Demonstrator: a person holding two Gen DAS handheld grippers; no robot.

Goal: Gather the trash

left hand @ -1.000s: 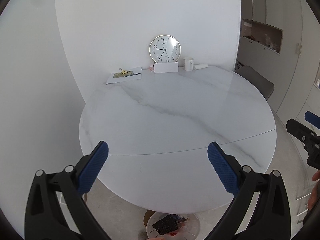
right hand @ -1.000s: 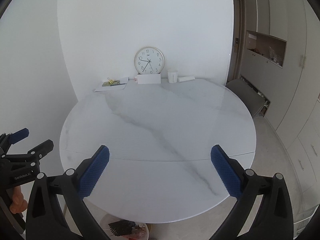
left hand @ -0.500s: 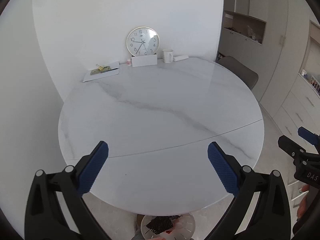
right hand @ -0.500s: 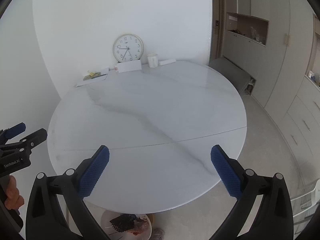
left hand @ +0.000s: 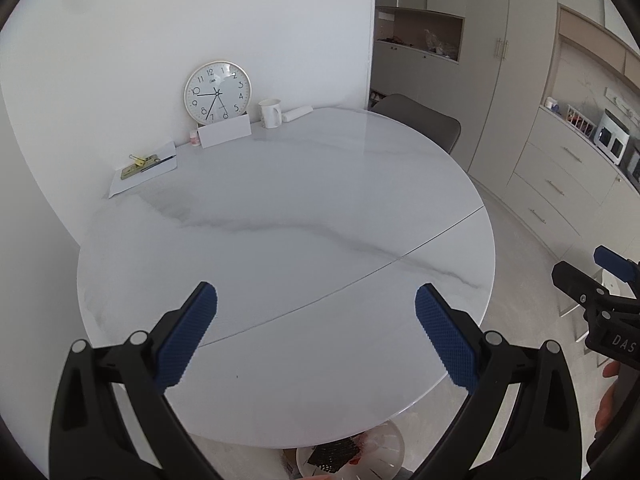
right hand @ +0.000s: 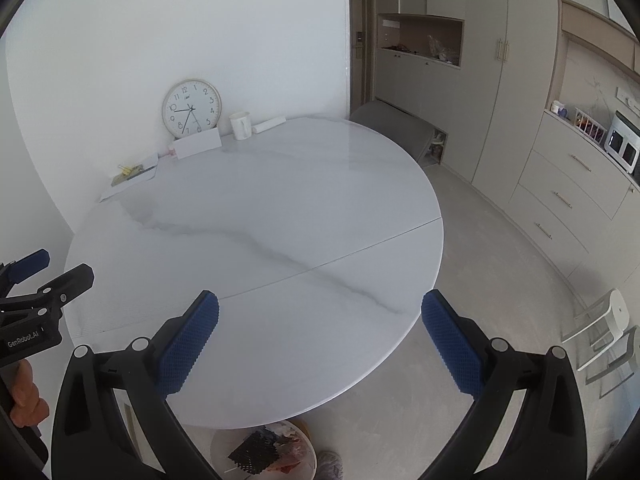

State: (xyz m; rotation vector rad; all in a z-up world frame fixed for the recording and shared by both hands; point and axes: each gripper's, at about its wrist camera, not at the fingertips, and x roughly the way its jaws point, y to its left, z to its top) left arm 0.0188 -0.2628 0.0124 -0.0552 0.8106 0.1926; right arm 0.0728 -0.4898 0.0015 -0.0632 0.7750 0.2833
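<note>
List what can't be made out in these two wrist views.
- Trash bin under the table: the rim is cut by the table edge, the right tongs and the frame's bottom; contents unidentifiable.
- The same bin in the left wrist view: mostly hidden behind the left tongs.
- Small items on the paper: too small to name.
- Open cabinet shelf: contents blurred.

One round white marble table [left hand: 280,216] holds one round gold-rimmed clock [left hand: 217,93], one white mug [left hand: 270,113], one white folded card [left hand: 224,136], one white paper sheet [left hand: 149,172] and one white roll [left hand: 297,113].
</note>
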